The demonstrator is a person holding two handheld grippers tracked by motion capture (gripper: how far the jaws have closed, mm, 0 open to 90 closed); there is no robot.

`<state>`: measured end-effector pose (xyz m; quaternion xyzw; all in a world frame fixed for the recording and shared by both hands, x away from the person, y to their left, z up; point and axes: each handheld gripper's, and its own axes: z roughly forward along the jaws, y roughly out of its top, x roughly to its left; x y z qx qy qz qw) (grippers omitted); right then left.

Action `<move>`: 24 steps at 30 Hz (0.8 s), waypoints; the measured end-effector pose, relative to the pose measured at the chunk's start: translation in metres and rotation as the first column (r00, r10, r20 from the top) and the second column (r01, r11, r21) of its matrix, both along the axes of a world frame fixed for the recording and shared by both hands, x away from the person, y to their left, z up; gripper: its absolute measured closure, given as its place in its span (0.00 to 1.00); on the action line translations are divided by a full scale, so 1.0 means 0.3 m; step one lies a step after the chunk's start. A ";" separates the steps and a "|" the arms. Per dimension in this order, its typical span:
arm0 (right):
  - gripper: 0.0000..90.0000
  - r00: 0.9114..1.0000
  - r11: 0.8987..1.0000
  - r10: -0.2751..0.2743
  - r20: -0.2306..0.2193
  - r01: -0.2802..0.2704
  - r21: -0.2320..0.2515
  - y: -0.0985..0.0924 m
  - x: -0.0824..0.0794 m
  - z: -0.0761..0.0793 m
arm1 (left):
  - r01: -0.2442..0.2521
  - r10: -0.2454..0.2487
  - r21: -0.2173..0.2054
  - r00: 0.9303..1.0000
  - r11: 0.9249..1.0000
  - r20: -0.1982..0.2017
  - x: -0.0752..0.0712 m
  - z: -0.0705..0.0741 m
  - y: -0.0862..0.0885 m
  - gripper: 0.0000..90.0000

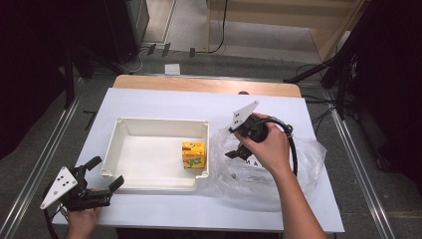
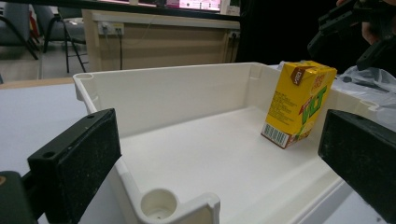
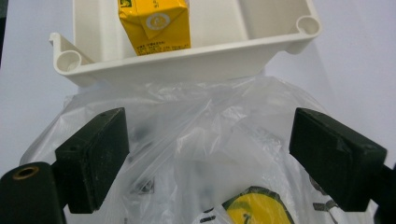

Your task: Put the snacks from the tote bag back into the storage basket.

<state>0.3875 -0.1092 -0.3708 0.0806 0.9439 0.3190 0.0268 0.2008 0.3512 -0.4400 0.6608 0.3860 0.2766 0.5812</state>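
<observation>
High view: white tray, yellow carton upright in its right corner; right gripper spread above clear bag (likely fetching more).
Left gripper view: left gripper spread, astride tray corner, apparently steadying.
Right gripper view: yellow item inside bag, between jaws.

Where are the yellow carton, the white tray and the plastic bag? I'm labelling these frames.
yellow carton (image 1: 193,155), high view, on its top face.
white tray (image 1: 161,122), high view, on its far rim.
plastic bag (image 3: 201,126), right gripper view, on the crumpled clear film between the jaws.
</observation>
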 end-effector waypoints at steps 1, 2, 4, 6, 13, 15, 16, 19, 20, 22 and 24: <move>0.14 1.000 1.000 -0.011 0.002 0.011 0.004 -0.019 -0.002 -0.002 | 0.000 0.000 0.002 1.000 1.000 0.000 0.000 0.000 0.000 0.00; 0.14 1.000 1.000 -0.011 0.002 0.011 0.004 -0.019 -0.002 -0.002 | 0.000 0.000 0.002 1.000 1.000 0.000 0.000 0.000 0.000 0.00; 0.14 1.000 1.000 -0.023 0.002 0.023 0.009 -0.042 -0.004 -0.007 | 0.000 0.000 0.001 1.000 1.000 -0.001 0.000 0.000 0.000 0.00; 0.14 0.999 0.999 -0.032 -0.003 0.032 0.014 -0.057 -0.006 -0.012 | 0.000 0.000 0.001 1.000 1.000 -0.001 0.000 0.000 0.000 0.00; 0.14 0.999 0.998 -0.049 -0.012 0.050 0.024 -0.093 -0.010 -0.030 | 0.001 -0.001 0.000 1.000 1.000 -0.001 0.000 0.000 0.000 0.00; 0.14 0.998 0.998 -0.056 -0.015 0.057 0.032 -0.115 -0.012 -0.040 | 0.001 -0.001 0.001 1.000 1.000 -0.001 0.000 0.000 0.001 0.00; 0.14 0.998 0.998 -0.056 -0.015 0.057 0.032 -0.115 -0.012 -0.040 | 0.001 -0.001 0.001 1.000 1.000 -0.001 0.000 0.000 0.001 0.00; 0.14 0.997 0.997 -0.074 -0.025 0.075 0.037 -0.142 -0.017 -0.052 | 0.000 0.000 0.002 1.000 1.000 -0.001 0.000 0.000 0.000 0.00; 0.14 0.997 0.996 -0.077 -0.027 0.078 0.042 -0.149 -0.018 -0.054 | 0.001 -0.001 0.003 1.000 1.000 -0.001 0.000 0.000 0.000 0.00; 0.15 0.996 0.995 -0.082 -0.026 0.084 0.049 -0.162 -0.021 -0.059 | 0.001 -0.001 0.003 1.000 1.000 -0.001 0.000 0.000 0.000 0.00; 0.15 0.995 0.994 -0.091 -0.027 0.092 0.053 -0.176 -0.025 -0.064 | 0.001 -0.001 0.003 1.000 1.000 -0.001 0.000 0.000 0.000 0.00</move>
